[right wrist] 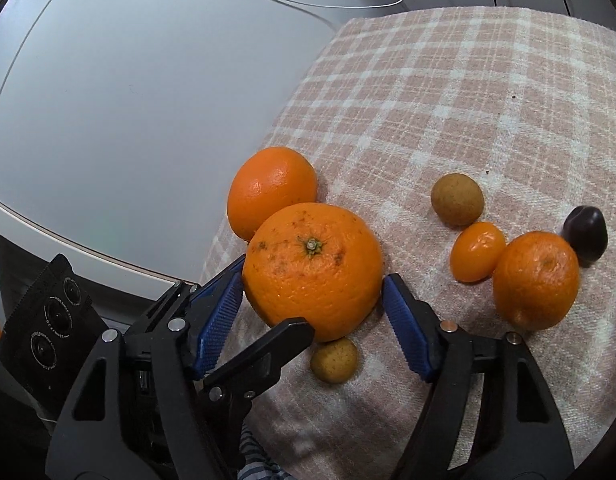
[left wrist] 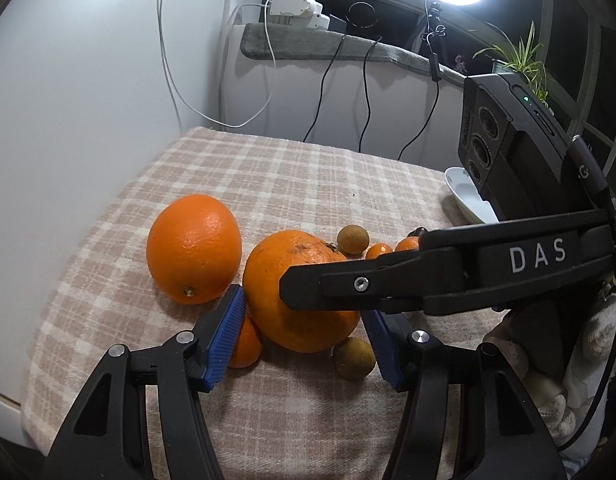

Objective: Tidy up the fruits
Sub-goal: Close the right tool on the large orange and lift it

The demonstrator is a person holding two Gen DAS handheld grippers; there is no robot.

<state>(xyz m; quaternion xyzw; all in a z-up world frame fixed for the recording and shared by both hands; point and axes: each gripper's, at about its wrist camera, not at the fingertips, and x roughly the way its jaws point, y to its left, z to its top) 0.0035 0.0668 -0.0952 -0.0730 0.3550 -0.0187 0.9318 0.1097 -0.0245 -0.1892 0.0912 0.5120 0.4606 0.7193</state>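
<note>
On a pink-and-cream checked cloth (right wrist: 448, 92) lies a cluster of fruit. At its centre sits a large speckled orange with a green stem stub (right wrist: 312, 270), touching a smoother large orange (right wrist: 269, 190) behind it.

The right gripper (right wrist: 314, 322) straddles the speckled orange: its left blue ribbed pad (right wrist: 217, 330) lies against the fruit's side, while a thin gap seems to remain at the right pad, so the jaws are not clenched on it.

The left gripper (left wrist: 303, 340) comes at the same orange from another side, its blue pads (left wrist: 223, 344) standing apart on either side of the fruit's lower part; whether they touch it cannot be told (the right gripper's black finger crosses in front). A small orange citrus (left wrist: 243, 346) peeks out just behind the left pad.

A small tan round fruit (right wrist: 335, 359) rests just beside the speckled orange's near edge. Off to the right lie another tan round fruit (right wrist: 456, 199), a small glossy oval kumquat (right wrist: 476, 257), a medium mandarin (right wrist: 536, 280) and a dark plum-coloured fruit (right wrist: 586, 233). A white dish (left wrist: 470, 200) sits at the cloth's far edge.
</note>
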